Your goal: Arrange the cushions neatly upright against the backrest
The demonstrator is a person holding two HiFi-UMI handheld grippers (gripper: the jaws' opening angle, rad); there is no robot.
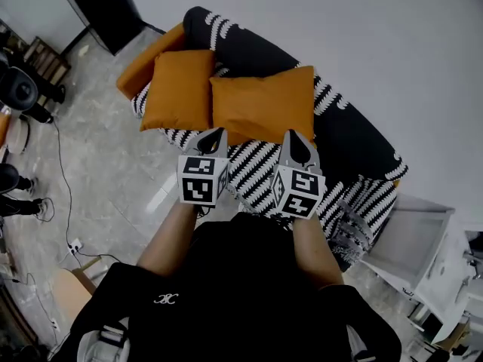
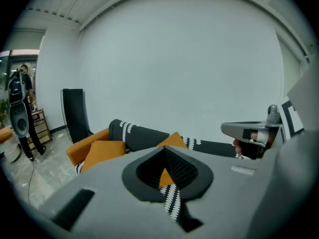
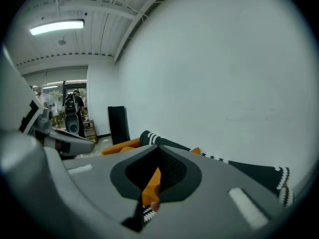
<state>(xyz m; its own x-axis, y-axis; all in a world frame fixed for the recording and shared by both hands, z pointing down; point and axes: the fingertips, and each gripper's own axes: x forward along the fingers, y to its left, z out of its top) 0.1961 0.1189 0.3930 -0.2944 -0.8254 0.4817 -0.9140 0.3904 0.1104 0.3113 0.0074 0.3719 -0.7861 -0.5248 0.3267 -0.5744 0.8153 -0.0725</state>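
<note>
A staged sitting corner in a bare studio hall.
A sofa under a black-and-white patterned throw [image 1: 355, 138], with orange square fabric cushions [image 1: 264, 104], stands against a white wall [image 1: 339, 21]; around it I see grey stone floor tiles [image 1: 106, 164], a trailing black cable [image 1: 66, 179], a black loudspeaker on a stand [image 2: 20, 121] and a tube light [image 3: 56, 27] on an open ceiling.

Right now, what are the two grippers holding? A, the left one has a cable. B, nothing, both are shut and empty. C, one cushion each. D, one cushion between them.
B: the left gripper and right gripper both have their jaws together on nothing, while the square cushion and the longer cushion lie ungripped on the sofa.
</note>
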